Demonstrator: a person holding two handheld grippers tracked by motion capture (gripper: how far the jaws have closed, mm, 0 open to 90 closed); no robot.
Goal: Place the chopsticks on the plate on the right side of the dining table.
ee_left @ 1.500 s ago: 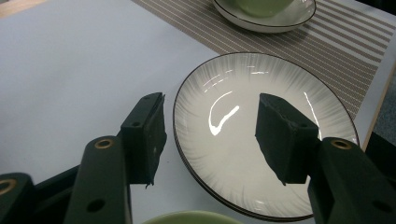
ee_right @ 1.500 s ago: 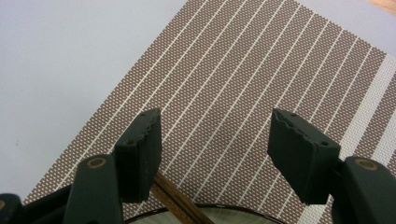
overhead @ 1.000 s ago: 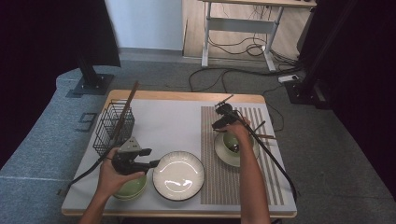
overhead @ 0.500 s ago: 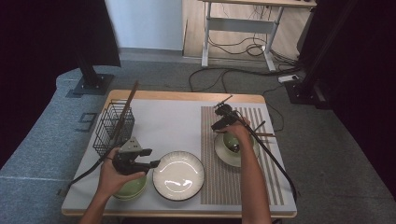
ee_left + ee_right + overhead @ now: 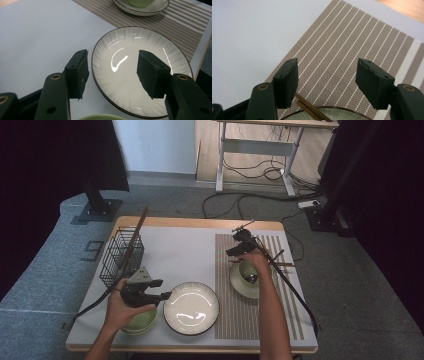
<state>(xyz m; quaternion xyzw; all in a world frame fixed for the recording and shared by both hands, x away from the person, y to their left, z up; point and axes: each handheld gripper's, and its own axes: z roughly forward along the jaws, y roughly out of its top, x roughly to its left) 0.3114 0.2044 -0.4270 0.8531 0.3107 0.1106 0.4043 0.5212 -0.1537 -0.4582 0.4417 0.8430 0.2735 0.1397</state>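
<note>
Left gripper [image 5: 112,72] held low over the near left of the desk [image 5: 170,251], jaws apart and empty, straddling the left rim of the white plate [image 5: 140,72] without touching it. Plate lying flat on the bare desk, just left of the striped placemat [image 5: 250,320]. Green bowl [image 5: 137,320] directly under the left hand [image 5: 117,310], touching or nearly touching the plate's edge.

Right gripper [image 5: 327,80] poised above the far part of the placemat, jaws apart and empty. Just below them, brown chopsticks [image 5: 308,108] resting across the rim of a saucer [image 5: 239,285] with a green cup [image 5: 248,270] in it.

Risks, as a judgement: closing on the plate rim from this shallow angle likely to slip on the glaze, or to shove the plate into the green bowl beside it. Lifting 1 edge only could tip the plate and let it drop back. On the right, a careless descent could knock the chopsticks off the saucer or jar the cup.

Hard to make out: most of the green bowl hidden beneath the left hand; the count of chopsticks unclear, cut off at the bottom of the right gripper view; contents of the wire basket [image 5: 120,255] at far left too small to tell, beyond 1 long stick leaning out.
</note>
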